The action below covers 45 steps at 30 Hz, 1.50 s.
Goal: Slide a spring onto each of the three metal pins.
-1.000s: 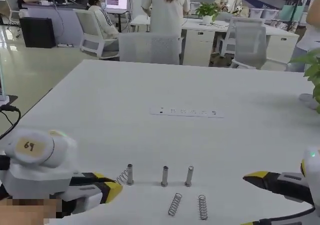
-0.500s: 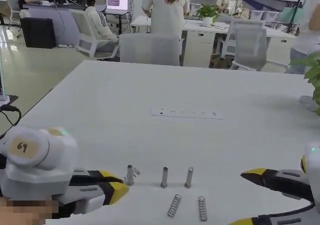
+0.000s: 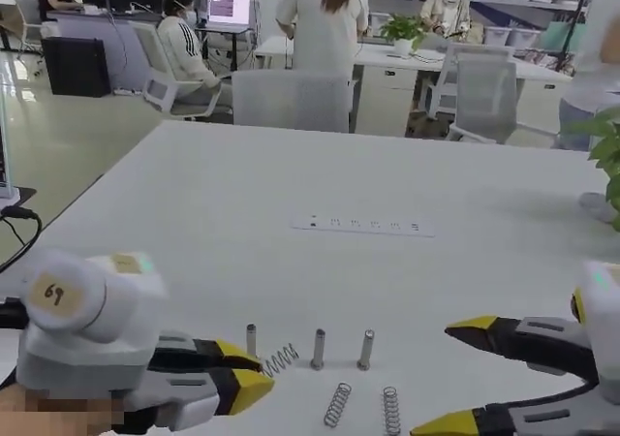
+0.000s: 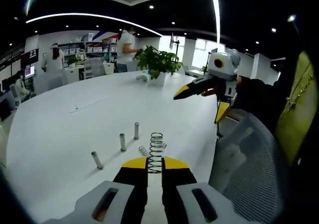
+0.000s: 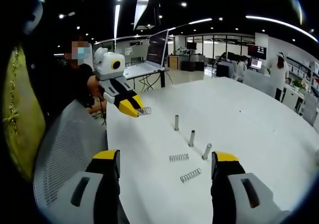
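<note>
Three pins (image 3: 319, 349) on white office table (image 3: 291, 184); L claw (image 4: 155, 163) grips spring (image 4: 156, 149), R claw (image 5: 165, 159) wide open.

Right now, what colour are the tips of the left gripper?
Yellow, with black behind. The left gripper shows best in the right gripper view.

The left gripper (image 3: 260, 376) has a chunky white and grey body. On top is a round white knob (image 3: 68, 295) with a pale yellow sticker (image 3: 55, 295) that says 69. A little green light (image 3: 128, 262) sits next to it. The two jaws are black with bright yellow tips, and each grey jaw base has a long oval slot (image 4: 105, 204). The right gripper (image 3: 434, 378) has the same colours. The person wears a black sleeve (image 4: 254, 97) and a yellow-green top (image 4: 294, 119) with a thin gold chain (image 4: 299, 87).
</note>
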Each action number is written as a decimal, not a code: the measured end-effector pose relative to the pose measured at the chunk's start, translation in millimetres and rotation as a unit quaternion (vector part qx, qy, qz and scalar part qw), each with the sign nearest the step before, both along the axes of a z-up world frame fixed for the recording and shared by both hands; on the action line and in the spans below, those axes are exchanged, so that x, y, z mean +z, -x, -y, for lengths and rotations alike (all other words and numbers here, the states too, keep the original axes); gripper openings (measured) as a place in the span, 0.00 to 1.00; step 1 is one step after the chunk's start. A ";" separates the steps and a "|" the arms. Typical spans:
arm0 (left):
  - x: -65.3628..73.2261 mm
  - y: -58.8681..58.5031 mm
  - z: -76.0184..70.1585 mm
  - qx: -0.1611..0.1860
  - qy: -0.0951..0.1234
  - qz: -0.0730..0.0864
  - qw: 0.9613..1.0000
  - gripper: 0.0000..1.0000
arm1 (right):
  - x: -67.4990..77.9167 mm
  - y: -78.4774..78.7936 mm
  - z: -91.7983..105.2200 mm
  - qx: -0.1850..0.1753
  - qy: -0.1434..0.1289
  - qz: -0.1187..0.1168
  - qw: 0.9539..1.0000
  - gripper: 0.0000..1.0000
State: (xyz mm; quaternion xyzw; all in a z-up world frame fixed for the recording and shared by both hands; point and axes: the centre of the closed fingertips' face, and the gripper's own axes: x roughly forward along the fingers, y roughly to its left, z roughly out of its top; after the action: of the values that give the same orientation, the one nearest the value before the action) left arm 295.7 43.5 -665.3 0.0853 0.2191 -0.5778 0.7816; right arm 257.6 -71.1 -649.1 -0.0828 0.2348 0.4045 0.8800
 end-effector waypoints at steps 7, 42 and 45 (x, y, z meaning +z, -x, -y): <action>1.2 11.6 12.3 -0.027 0.002 0.001 1.000 0.02 | 6.6 1.2 -12.1 0.018 -0.010 0.004 1.000 0.66; 17.2 41.4 41.5 -0.099 0.029 0.012 0.995 0.02 | 12.5 10.6 -59.3 0.101 -0.021 0.004 0.995 0.24; 18.4 42.6 42.4 -0.102 0.031 0.014 0.994 0.02 | 12.1 10.9 -60.7 0.104 -0.021 0.002 0.994 0.22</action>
State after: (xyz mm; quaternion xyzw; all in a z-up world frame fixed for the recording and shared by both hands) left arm 253.1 1.0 -646.8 0.0910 0.1806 -0.6596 0.7239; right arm 246.7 -10.4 -637.0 -0.0894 0.2148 0.4986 0.8351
